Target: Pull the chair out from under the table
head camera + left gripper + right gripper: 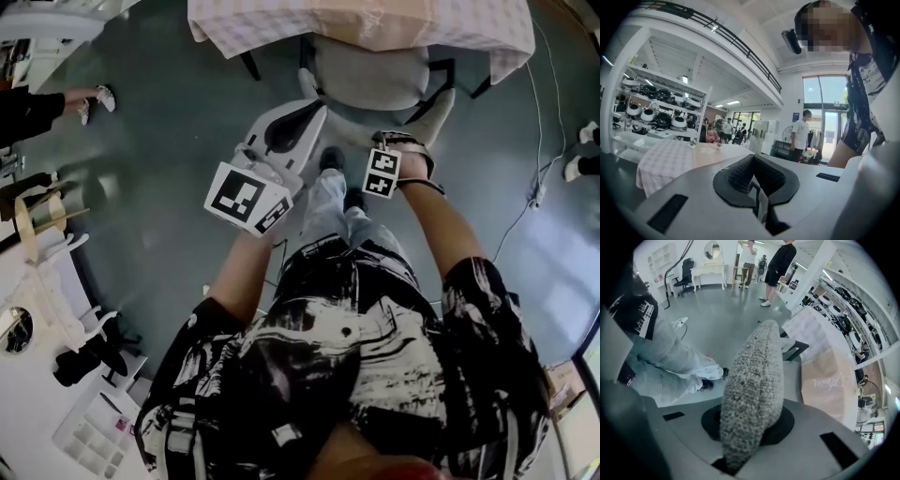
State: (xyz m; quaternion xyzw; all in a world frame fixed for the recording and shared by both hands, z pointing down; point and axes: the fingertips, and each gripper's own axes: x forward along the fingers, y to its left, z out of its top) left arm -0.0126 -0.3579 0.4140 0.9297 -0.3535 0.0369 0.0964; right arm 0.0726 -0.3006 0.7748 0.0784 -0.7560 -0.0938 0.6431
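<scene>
The grey woven chair (370, 75) stands at the table (375, 23), which has a checked cloth, with its seat partly under the cloth. In the right gripper view the top of the chair's backrest (754, 376) rises between the jaws. My right gripper (749, 430) is shut on it and points steeply down. In the head view this gripper (405, 142) sits on the backrest's right part. My left gripper (311, 107) hovers just left of it, off the chair. In its own view the left gripper (754, 182) points level across the table (665, 159), its black pads together with nothing between them.
The person's legs and shoes (337, 202) stand just behind the chair. A cable and power strip (538, 192) lie on the floor to the right. White work tables (37, 309) with clutter stand at the left. People (780, 263) stand beyond the chair, and helmet shelves (651, 115) are behind the table.
</scene>
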